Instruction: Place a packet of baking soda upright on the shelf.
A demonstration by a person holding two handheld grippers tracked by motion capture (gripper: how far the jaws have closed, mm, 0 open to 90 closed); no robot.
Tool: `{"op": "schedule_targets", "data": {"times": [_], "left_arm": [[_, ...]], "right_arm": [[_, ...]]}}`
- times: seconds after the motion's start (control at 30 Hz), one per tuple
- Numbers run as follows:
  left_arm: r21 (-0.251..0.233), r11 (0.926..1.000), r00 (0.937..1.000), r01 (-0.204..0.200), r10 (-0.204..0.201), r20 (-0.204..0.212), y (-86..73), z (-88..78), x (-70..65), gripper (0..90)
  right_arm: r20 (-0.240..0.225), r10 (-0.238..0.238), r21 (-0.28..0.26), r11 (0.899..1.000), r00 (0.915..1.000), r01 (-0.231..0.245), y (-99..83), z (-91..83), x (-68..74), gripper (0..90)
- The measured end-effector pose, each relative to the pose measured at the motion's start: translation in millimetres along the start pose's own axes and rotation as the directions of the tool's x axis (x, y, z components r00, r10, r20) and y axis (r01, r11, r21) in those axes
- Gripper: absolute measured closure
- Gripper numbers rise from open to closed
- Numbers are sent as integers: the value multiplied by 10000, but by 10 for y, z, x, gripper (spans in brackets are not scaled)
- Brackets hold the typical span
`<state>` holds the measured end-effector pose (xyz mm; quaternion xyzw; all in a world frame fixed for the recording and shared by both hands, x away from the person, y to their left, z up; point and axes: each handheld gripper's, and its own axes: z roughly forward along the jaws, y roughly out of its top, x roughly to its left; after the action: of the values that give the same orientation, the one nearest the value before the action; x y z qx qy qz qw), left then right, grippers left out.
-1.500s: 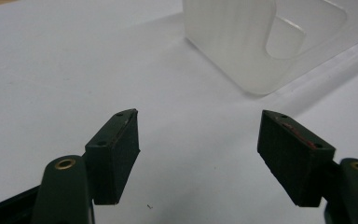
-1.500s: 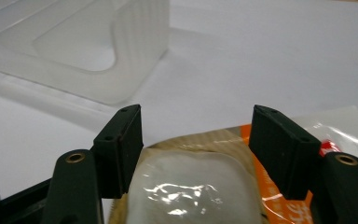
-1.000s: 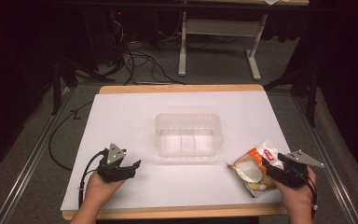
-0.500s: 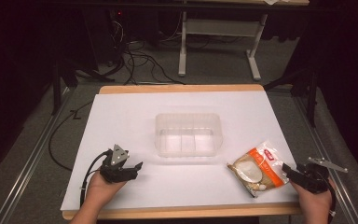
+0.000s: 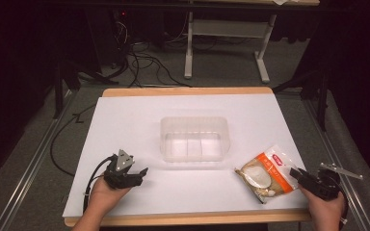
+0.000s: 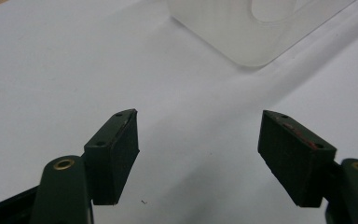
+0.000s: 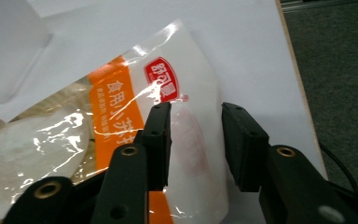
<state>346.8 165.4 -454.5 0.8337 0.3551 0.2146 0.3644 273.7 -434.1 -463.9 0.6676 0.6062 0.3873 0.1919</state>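
A clear food pouch with an orange and white label [image 5: 267, 173] [image 7: 121, 107] lies flat near the table's front right corner. My right gripper [image 5: 295, 172] [image 7: 196, 126] sits low at the pouch's right end. Its jaws have just been closing, and they straddle the white sealed edge with a gap still between them. My left gripper [image 5: 142, 172] [image 6: 198, 140] rests at the front left. It is open wide over bare white table, with nothing between its fingers. An empty clear plastic container [image 5: 195, 137] [image 6: 242, 28] stands in the middle of the table.
The white tabletop [image 5: 135, 120] has a wooden rim, and dark floor lies past its right edge, close to the pouch. A corner of the container [image 7: 4, 46] shows beyond the pouch. Cables and a metal stand are on the floor behind the table.
My right gripper has drawn back to the right and dropped lower at the pouch's end, and its jaws have narrowed. The left gripper, pouch and container have not moved.
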Motion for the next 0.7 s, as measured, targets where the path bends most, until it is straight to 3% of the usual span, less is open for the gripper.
{"op": "schedule_targets", "data": {"times": [0.2, 0.43, 0.6, 0.7], "left_arm": [[66, 9999, 9999, -130, 130, -3, 0, 7, -18, 292], [153, 9996, 9997, -252, 253, -19, 3, 18, -32, 292], [169, 9993, 9995, -319, 319, -12, 2, 23, -41, 292], [197, 9992, 9994, -345, 345, -9, 3, 28, -45, 291]], "right_arm": [[-504, -272, 255, 9993, 9984, 286, 7, 43, 62, 691], [-448, -373, 522, 9978, 9983, 397, 0, 81, 76, 708], [-102, -200, 612, 9979, 9997, 206, -30, 131, 8, 716], [-304, 119, 564, 9984, 9995, -102, -33, 128, -37, 751]]}}
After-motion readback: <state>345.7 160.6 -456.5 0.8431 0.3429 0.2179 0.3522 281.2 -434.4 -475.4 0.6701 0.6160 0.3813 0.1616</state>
